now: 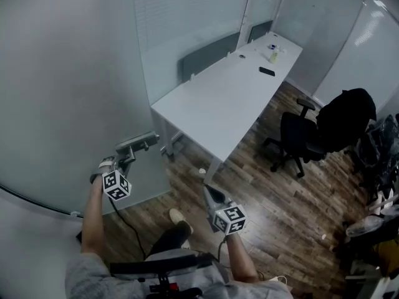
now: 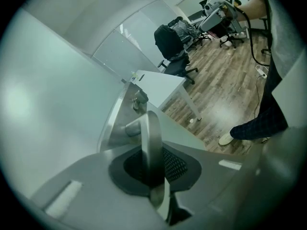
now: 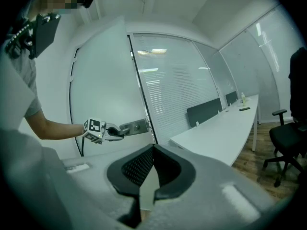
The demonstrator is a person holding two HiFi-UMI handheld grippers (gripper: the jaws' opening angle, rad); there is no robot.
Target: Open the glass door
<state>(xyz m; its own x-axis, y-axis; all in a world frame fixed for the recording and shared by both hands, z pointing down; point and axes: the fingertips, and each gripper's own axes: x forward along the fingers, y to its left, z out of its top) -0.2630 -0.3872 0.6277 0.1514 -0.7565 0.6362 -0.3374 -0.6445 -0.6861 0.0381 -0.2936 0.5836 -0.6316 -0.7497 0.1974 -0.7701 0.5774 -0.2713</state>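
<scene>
Clamping left gripper on handle, pinching the lever flat between both pads, likely for pressing it down and swinging door by it. Facing door straight ahead of that gripper, just beyond the jaws. Holding right gripper closed on nothing, well apart to the right of handle, probably leaving the swing free. Counting two grippers, one door, one handle, one desk ahead of right gripper, one chair by that desk.
</scene>
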